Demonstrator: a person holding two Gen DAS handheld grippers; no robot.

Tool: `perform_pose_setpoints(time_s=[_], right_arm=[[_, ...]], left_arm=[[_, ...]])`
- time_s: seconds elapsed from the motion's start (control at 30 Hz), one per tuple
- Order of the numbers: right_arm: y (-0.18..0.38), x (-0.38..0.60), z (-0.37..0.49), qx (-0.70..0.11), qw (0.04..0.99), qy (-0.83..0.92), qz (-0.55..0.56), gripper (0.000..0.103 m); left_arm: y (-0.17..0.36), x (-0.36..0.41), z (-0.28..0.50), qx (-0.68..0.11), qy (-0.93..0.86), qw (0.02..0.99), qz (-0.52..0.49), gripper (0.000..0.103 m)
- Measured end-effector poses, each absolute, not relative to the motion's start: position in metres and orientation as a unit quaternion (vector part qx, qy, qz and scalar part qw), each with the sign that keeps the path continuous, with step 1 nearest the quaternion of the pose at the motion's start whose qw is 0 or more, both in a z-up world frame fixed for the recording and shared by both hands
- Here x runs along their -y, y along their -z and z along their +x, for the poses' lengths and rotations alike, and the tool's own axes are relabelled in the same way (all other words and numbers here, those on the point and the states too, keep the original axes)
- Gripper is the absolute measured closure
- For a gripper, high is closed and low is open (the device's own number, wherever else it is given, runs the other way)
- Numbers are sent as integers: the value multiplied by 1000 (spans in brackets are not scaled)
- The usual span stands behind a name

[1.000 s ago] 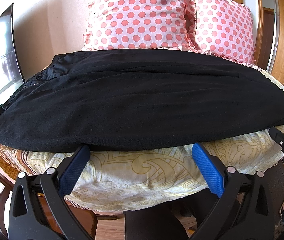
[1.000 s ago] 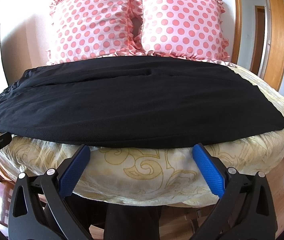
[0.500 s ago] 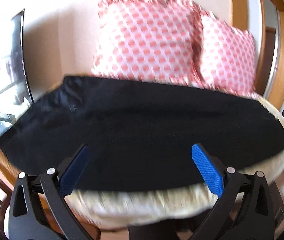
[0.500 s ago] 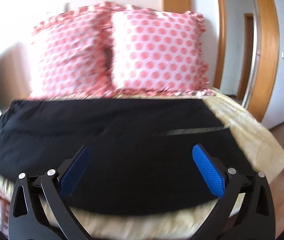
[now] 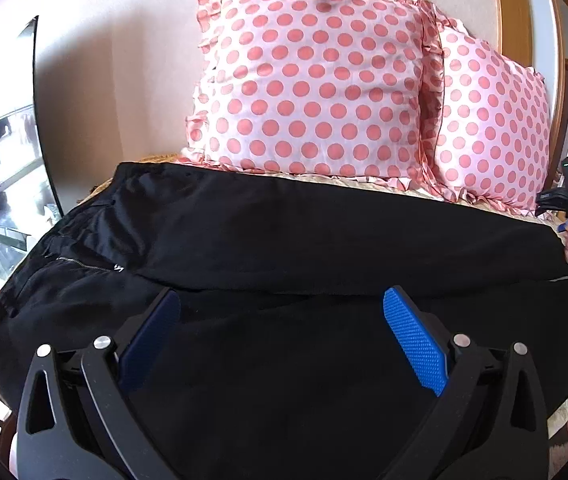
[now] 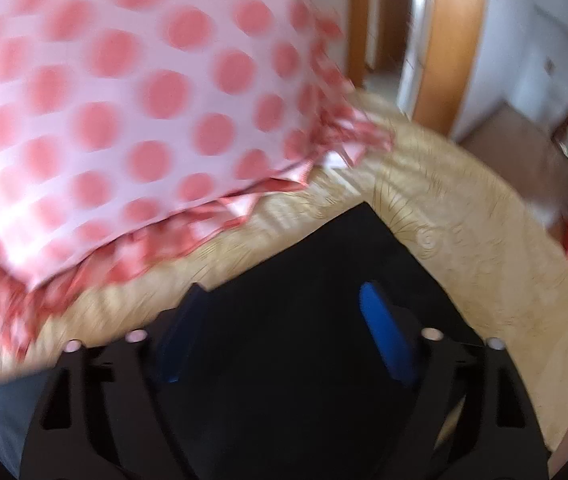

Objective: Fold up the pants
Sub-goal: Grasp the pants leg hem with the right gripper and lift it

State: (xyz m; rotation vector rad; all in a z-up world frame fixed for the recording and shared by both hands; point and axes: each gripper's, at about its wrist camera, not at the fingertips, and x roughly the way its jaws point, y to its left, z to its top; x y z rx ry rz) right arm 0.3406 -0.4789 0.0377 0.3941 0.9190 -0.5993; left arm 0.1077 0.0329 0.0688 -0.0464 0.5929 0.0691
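Bright daylight; right view motion-blurred, fisheye edges

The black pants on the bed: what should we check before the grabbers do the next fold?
1. Pants lie on the bed: ok.
2. Left gripper open, over the fabric: ok.
3. Right gripper open, near the pants' corner: ok.
4. Fabric smooth: not ok, the zipper end is rumpled.
5. Pillows off the pants: ok in the left wrist view.
6. Right wrist view sharp: not ok, blurred.
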Motion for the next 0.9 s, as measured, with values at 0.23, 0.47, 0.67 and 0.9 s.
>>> perform_pose_setpoints(time_s=[0.23, 0.47, 0.67, 0.9], right_arm=[[-15, 500, 377, -442, 802, 359, 181, 32], [-1, 513, 374, -428, 793, 390, 186, 57], [-5, 533, 338, -388, 812, 359, 248, 100], [-45, 527, 266, -291, 870, 277, 285, 101]], left_arm=[[-61, -40, 121, -302, -37, 952, -18, 2], [-54, -46, 126, -314, -38, 948, -26, 2], [-55, -45, 120, -315, -32, 948, -33, 2], [-66, -44, 101, -298, -26, 954, -39, 2]])
